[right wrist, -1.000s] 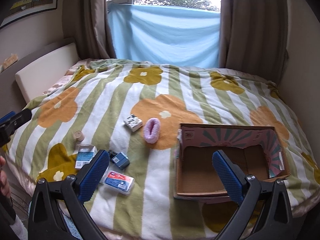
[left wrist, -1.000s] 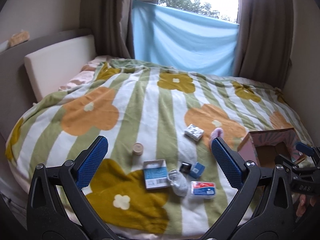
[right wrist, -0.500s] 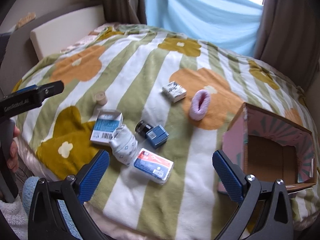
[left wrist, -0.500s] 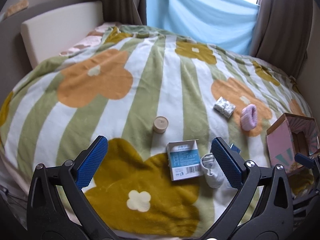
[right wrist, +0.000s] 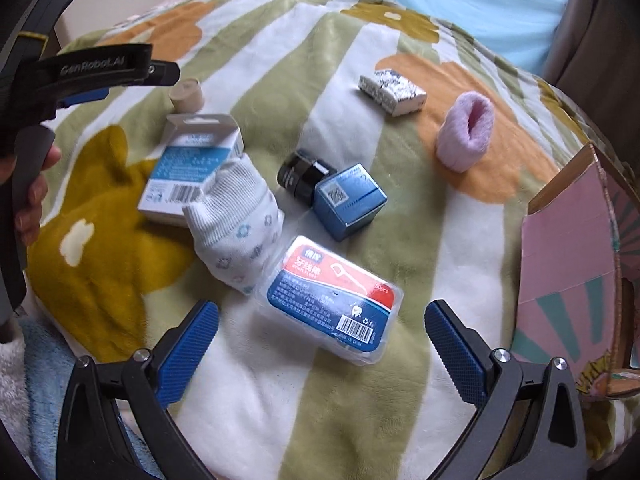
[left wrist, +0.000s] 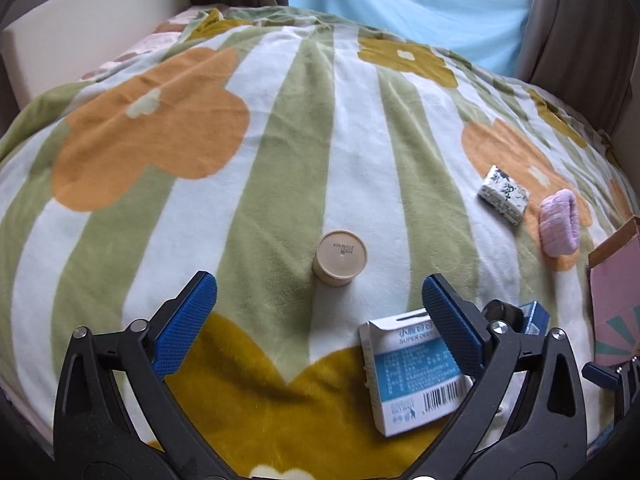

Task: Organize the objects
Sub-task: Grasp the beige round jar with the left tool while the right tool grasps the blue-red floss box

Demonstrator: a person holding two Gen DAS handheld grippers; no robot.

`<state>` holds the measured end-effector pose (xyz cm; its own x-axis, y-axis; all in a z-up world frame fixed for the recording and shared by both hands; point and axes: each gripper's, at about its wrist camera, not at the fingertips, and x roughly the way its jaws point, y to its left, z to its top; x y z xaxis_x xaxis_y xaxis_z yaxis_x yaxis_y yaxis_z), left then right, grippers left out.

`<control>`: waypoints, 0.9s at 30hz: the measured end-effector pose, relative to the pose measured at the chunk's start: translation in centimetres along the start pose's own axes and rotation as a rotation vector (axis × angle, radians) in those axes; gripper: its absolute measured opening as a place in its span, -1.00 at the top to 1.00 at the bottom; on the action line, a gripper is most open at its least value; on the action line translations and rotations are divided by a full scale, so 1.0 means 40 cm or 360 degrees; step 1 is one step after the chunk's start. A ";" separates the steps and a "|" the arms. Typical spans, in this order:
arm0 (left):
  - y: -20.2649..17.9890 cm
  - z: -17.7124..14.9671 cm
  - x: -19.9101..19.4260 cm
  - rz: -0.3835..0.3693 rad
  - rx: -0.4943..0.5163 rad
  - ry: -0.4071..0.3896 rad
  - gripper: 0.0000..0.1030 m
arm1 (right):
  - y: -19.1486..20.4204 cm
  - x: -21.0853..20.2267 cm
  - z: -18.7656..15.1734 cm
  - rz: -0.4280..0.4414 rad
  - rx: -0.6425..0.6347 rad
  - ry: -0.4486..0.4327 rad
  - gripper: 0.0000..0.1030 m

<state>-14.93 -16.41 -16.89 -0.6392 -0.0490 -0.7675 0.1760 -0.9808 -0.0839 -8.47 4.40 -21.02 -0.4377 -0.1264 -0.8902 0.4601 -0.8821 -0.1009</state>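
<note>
My left gripper (left wrist: 318, 320) is open, just short of a beige round tub (left wrist: 339, 258) on the bed. A white and blue box (left wrist: 416, 370) lies under its right finger. My right gripper (right wrist: 320, 348) is open over a red and blue floss pack (right wrist: 332, 296). Beyond it lie a white sock (right wrist: 236, 224), a blue cube box (right wrist: 348, 200), a black jar (right wrist: 300, 174), the white and blue box (right wrist: 192, 168), a patterned packet (right wrist: 392, 90) and a pink rolled sock (right wrist: 466, 130). The left gripper's arm (right wrist: 100, 72) shows at the left of the right wrist view.
A pink cardboard box (right wrist: 576, 292) stands open at the right edge of the bed. The striped flower blanket (left wrist: 280, 140) covers the bed. A cream headboard cushion (left wrist: 92, 28) is at the far left; curtains and a blue sheet (left wrist: 420, 4) are behind.
Both grippers have moved down and forward towards the bed. The beige tub now sits close between the left fingers, and the floss pack close between the right fingers.
</note>
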 end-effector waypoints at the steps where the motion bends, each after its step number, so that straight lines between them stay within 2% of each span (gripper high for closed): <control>1: 0.000 0.000 0.014 -0.0001 0.0003 0.0017 -0.87 | -0.001 0.006 -0.001 -0.0002 0.0002 0.0006 -0.99; 6: 0.003 -0.003 0.065 0.0011 0.0012 0.0057 -0.80 | -0.023 0.033 -0.003 -0.0006 0.0070 0.0028 -0.99; 9: 0.002 -0.002 0.087 0.0020 0.0022 0.0062 -0.69 | -0.036 0.050 -0.006 -0.0001 0.0121 0.0043 -0.99; 14: 0.006 0.000 0.117 0.0022 0.0026 0.0087 -0.35 | -0.048 0.075 -0.004 0.0037 0.0179 0.0077 -0.97; 16: 0.008 0.000 0.119 0.0019 0.0032 0.0077 -0.24 | -0.048 0.081 -0.002 0.0058 0.0189 0.0085 -0.85; 19: 0.007 0.003 0.119 -0.0020 0.0036 0.0065 0.05 | -0.045 0.088 -0.002 0.0084 0.0205 0.0102 -0.70; 23: 0.002 0.007 0.119 -0.0063 0.0029 0.0063 0.38 | -0.042 0.089 -0.003 0.0085 0.0222 0.0107 -0.70; 27: -0.009 0.008 0.113 -0.0061 0.0051 0.0048 0.41 | -0.035 0.084 -0.007 0.0078 0.0212 0.0101 -0.69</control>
<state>-18.11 -16.36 -20.14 -0.6222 -0.0063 -0.7829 0.1274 -0.9875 -0.0932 -10.37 5.35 -23.97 -0.3654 -0.1456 -0.9194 0.3714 -0.9285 -0.0005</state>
